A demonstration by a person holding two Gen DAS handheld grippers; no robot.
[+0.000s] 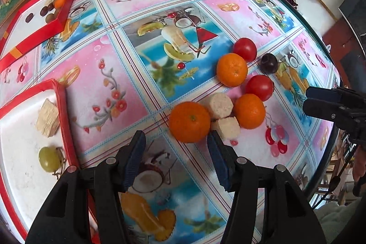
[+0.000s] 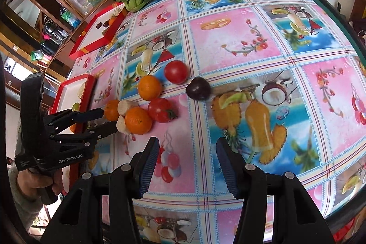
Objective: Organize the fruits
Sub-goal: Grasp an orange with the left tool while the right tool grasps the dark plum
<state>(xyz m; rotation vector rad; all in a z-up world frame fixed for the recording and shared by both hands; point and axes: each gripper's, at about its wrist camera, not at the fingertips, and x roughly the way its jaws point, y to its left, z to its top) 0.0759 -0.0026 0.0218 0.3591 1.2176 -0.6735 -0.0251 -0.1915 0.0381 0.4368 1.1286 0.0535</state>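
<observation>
Hovering wide open: left gripper (image 1: 176,141) just before nearest orange (image 1: 189,122); right gripper (image 2: 186,149), wide and empty, plum (image 2: 198,88) at 12 o'clock.

Both grippers are black plastic with dark blue ribbed pads (image 2: 149,166) on the fingers and round silver pins at the linkage joints. The left gripper (image 2: 107,119) carries white "GenRobot.AI" lettering on its body (smaller print beside it is unreadable). The hand (image 2: 39,184) shows bare skin and a grey sleeve.
</observation>
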